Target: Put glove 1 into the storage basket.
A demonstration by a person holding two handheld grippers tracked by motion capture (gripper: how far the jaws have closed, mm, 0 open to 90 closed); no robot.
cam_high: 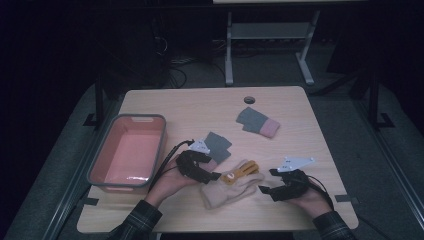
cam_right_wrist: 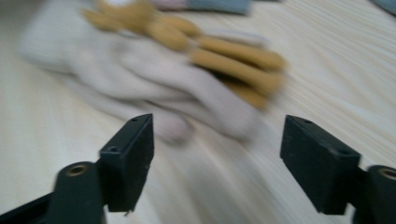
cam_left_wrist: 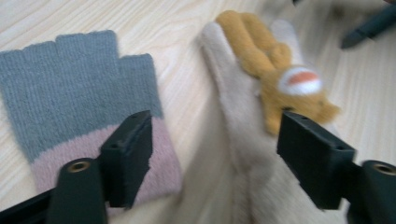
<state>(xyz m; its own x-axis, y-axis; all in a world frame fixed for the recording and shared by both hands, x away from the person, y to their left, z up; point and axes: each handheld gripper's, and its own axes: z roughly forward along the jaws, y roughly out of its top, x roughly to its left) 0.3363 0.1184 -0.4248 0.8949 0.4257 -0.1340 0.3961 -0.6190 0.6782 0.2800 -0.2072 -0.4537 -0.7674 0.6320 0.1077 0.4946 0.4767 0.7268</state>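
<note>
My left tool [cam_high: 214, 176] stands with its jaws wide apart and nothing pressed between them, and my right tool [cam_high: 265, 189] is the same, jaws spread over bare wood. Between the two lies the cream glove [cam_high: 231, 191], near the front edge of the worktop [cam_high: 300, 120], about midway along it, with a mustard-yellow glove [cam_high: 241, 172] lying on top of it, fingers pointing toward the back right. In the left gripper view the cream glove runs up between my jaws, not touched by either; the grey-and-pink fingerless glove [cam_left_wrist: 79, 107] lies flat just beside it, toward the left edge. In the right gripper view the glove pair sits ahead of my jaws, apart from them.

I judge these gloves light, soft and floppy: they will sag and fold when lifted, and the top one may slide off. The cuff, where the knit is thickest, looks the safest place to pinch. The pink bin [cam_high: 100, 165] waits at the left edge.
</note>
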